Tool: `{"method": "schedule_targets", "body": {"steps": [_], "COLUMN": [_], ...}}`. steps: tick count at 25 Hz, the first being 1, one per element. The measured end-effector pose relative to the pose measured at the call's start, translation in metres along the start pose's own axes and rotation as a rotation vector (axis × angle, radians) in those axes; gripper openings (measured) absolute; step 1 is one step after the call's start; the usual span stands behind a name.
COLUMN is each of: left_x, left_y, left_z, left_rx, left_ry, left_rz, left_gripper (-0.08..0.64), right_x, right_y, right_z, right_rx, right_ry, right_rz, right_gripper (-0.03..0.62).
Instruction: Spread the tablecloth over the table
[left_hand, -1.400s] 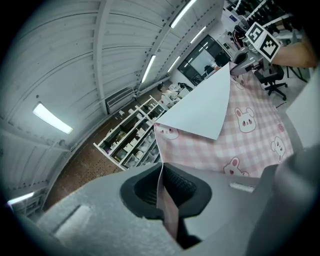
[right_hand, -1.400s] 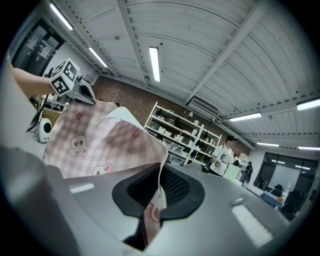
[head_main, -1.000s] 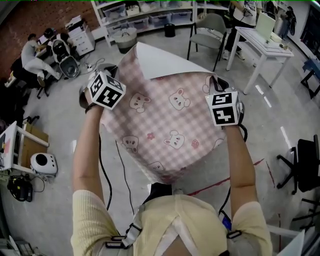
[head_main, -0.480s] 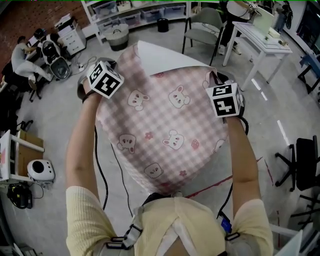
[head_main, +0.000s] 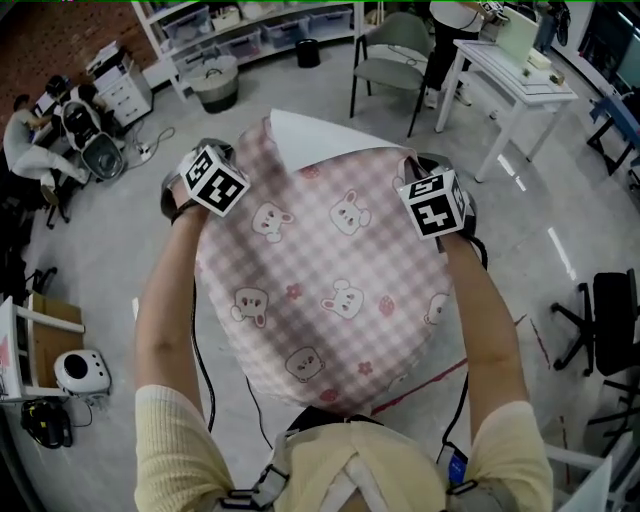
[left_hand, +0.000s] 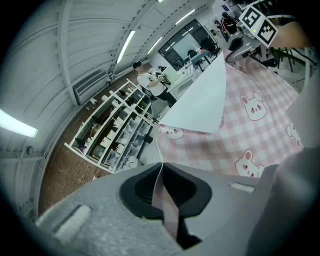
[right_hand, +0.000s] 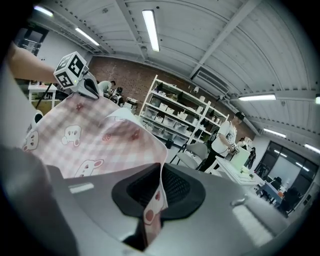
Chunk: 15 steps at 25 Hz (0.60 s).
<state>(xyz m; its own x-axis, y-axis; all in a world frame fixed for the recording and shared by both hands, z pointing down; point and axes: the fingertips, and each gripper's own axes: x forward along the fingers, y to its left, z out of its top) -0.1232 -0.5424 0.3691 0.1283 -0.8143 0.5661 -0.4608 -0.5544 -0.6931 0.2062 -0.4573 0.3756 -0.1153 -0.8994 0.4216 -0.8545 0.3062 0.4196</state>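
Left tool (left_hand: 162, 197) is pressed together on a thin fold of the pink-and-white checked tablecloth printed with small animal faces (head_main: 330, 290). The right tool (right_hand: 151, 202) pinches the same cloth further along its edge. In each gripper view a strip of fabric runs straight down between the closed jaws.

The tablecloth is in the air in front of the person's chest, stretched from one tool to the other. Its taut line therefore runs left to right across the head view. From that line the sheet hangs back toward the person, its free lower edge drooping near the torso. Both tools sit at about the same height and about equally far forward, so neither hand is the nearer one. Between them, closer to the left tool, a corner flap (head_main: 315, 135) is folded over and shows its plain white underside.

Spreading turns on where the counter lies from this sheet, and that cannot be told. Only grey floor (head_main: 120, 260) shows around the cloth, which hides whatever is directly below. The one white counter (head_main: 530, 88) in sight stands well apart at the upper right and carries things. Since the free edge is on the person's side, I judge the sheet must be cast forward, both tools level, with the flap turned back.
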Motion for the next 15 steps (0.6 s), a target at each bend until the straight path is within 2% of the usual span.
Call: {"method": "schedule_targets", "body": {"steps": [4, 11, 15], "left_x": [0.025, 0.070, 0.081], "left_y": [-0.009, -0.031, -0.032], "left_z": [-0.003, -0.012, -0.014], "left_rx": [0.002, 0.011, 0.006], "left_ry": [-0.004, 0.001, 0.002], "left_rz": [-0.036, -0.099, -0.112], "left_gripper": [0.009, 0.009, 0.009], "right_x": [0.018, 0.053, 0.057], "right_y": [-0.003, 0.000, -0.001], "right_z": [-0.015, -0.052, -0.056], "right_rx": [-0.021, 0.005, 0.010], "right_ry": [0.028, 0.091, 0.105], "right_rz": [0.017, 0.017, 0.012], "right_gripper": [0.014, 0.020, 0.023]}}
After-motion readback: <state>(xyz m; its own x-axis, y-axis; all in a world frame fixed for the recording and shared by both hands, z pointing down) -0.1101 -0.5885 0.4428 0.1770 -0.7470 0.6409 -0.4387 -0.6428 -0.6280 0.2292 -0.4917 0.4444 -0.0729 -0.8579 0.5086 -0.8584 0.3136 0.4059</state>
